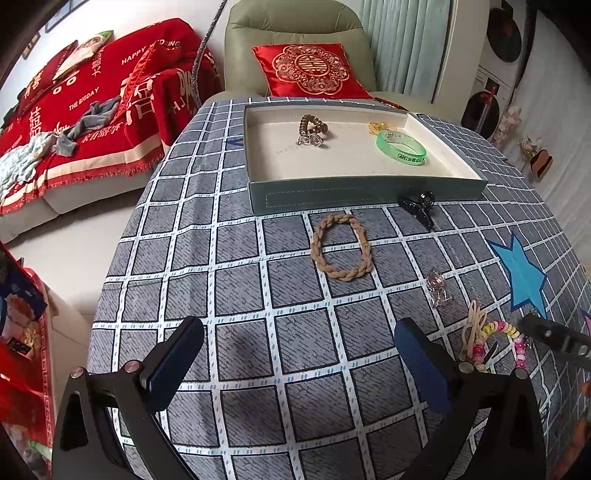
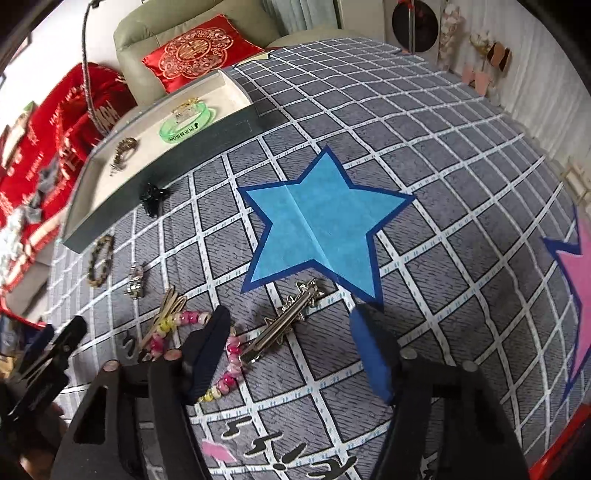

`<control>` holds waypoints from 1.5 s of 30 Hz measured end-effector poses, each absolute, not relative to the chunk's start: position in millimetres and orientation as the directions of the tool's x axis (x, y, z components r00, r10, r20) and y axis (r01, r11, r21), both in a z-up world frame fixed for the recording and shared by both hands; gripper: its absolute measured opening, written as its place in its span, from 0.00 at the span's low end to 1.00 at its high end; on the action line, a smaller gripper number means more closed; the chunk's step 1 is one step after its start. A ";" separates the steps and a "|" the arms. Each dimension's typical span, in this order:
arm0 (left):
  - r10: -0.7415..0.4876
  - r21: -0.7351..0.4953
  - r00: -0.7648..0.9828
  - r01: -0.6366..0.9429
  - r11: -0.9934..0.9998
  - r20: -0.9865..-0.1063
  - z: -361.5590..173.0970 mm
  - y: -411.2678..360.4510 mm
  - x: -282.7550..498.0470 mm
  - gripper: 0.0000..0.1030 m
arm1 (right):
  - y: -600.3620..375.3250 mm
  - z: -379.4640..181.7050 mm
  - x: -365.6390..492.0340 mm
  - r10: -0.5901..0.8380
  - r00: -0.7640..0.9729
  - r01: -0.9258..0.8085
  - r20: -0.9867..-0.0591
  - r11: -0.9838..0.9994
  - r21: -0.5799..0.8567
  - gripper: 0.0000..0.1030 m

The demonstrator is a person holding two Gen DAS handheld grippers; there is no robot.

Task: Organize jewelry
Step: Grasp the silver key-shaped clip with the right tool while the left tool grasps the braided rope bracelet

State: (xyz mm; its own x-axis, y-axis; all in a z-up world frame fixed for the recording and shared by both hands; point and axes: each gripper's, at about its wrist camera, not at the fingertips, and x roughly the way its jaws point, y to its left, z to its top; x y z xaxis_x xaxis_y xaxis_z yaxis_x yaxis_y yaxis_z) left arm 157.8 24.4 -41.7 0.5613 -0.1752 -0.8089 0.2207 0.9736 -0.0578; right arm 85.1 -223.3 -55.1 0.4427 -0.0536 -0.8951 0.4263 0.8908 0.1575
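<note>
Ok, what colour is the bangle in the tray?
Translucent green bangle, clearest in the left wrist view.

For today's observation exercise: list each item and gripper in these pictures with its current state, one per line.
Left gripper: open, empty.
Right gripper: open, empty, over star hair clip.
Tray: open, lidless.
Green bangle: inside tray.
Braided bracelet: on tablecloth.
Black claw clip: against tray front.
Beaded bracelet: on tablecloth.

A home living room, dressed for a wedding.
Behind the table with the grid-patterned cloth (image 1: 258, 280) stands a green armchair (image 1: 295, 26) holding a red double-happiness cushion (image 1: 310, 70); left of the table, a sofa under a red "Happy Wedding" throw (image 1: 92, 107).
</note>
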 end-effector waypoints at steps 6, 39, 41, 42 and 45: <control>-0.189 -0.075 0.551 0.223 0.972 -0.813 -42.1 26.3 162.1 1.00 | -203.8 -57.4 86.6 -0.165 0.410 0.371 -0.897 0.929 -0.001 0.47; -0.272 -0.115 0.518 0.315 0.942 -0.811 -45.2 -7.1 201.0 0.26 | -216.3 -32.1 68.4 0.039 0.570 0.234 -0.821 0.950 0.208 0.15; -0.286 -0.130 0.526 0.313 0.941 -0.801 -39.3 -3.6 197.0 0.26 | -216.8 -29.2 69.3 0.045 0.577 0.228 -0.816 0.950 0.214 0.15; -0.292 -0.134 0.533 0.314 0.940 -0.795 -35.4 -2.2 194.8 0.26 | -216.9 -27.8 69.9 0.048 0.580 0.226 -0.813 0.950 0.218 0.15; -0.303 -0.139 0.550 0.320 0.937 -0.778 -23.3 -0.1 190.7 0.26 | -218.0 -21.8 73.5 0.061 0.594 0.212 -0.802 0.950 0.230 0.15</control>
State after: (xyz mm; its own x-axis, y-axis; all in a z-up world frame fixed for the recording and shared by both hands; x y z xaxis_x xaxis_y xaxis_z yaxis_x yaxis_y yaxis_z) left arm 190.7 -0.1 -23.3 0.5503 -0.3034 -0.7779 0.3203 0.9371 -0.1389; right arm 73.5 -218.0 -21.8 0.5942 0.0611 -0.8020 0.2121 0.9499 0.2295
